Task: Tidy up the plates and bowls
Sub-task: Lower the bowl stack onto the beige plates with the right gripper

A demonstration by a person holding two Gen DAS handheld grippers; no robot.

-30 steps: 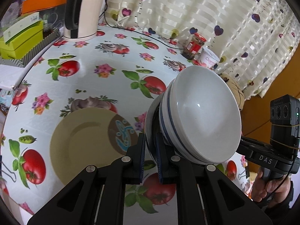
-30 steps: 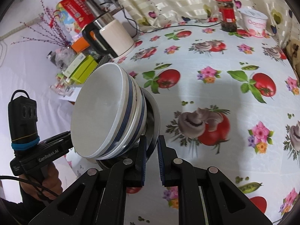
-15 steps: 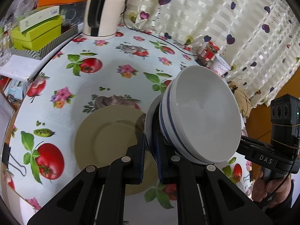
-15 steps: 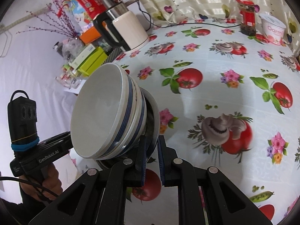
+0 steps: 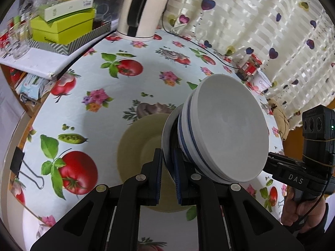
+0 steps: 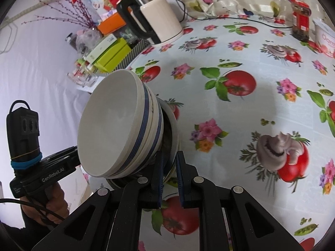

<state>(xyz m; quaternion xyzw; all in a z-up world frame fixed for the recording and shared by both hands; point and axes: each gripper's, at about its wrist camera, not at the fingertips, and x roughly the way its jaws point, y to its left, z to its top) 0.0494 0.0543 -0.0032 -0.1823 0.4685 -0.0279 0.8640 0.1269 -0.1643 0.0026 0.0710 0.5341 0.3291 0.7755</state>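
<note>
A stack of white bowls with blue bands (image 5: 226, 133) sits on a grey plate (image 5: 167, 138), held in the air between both grippers. My left gripper (image 5: 168, 167) is shut on the plate's rim on one side. My right gripper (image 6: 169, 167) is shut on the rim on the opposite side, with the bowls (image 6: 117, 125) to its left. A tan plate (image 5: 138, 146) lies on the tablecloth below the stack in the left wrist view; the stack and my fingers hide part of it.
A white electric kettle (image 5: 144, 10) with its cord stands at the table's back. Green boxes (image 5: 62, 27) lie on a side shelf. A red-lidded jar (image 6: 300, 21) and a white tub (image 6: 324, 37) stand at the far edge. A binder clip (image 5: 21, 167) holds the tablecloth.
Both grippers have carried the plate and bowl stack over the table; the tan plate now lies more directly under the stack. Both grips are unchanged.
</note>
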